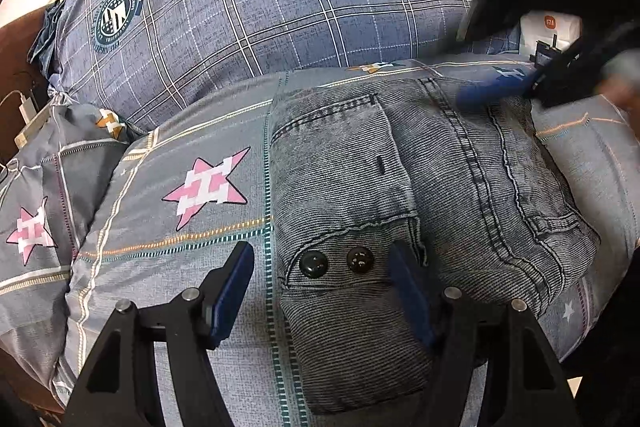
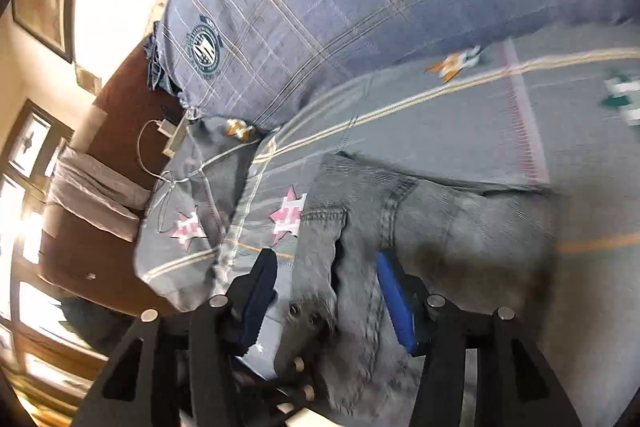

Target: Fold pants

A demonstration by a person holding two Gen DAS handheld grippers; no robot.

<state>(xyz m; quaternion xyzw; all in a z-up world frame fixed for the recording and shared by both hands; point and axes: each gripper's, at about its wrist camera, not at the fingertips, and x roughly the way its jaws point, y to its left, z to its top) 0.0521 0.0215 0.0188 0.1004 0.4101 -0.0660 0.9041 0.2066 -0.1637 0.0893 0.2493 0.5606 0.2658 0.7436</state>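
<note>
Grey denim pants [image 1: 420, 195] lie folded into a compact bundle on the bed [image 1: 180, 227]. Left gripper [image 1: 320, 291] hovers wide, empty. Right view: right gripper [image 2: 326, 301] parted, holding nothing; folding looks nearly done.

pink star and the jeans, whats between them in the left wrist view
Only bare bedsheet, crossed by a teal dashed stripe running along the jeans' edge. The star lies apart from the denim.

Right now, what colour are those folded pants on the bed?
The pants are washed grey-black denim with two dark buttons; clearest in the left wrist view.
</note>
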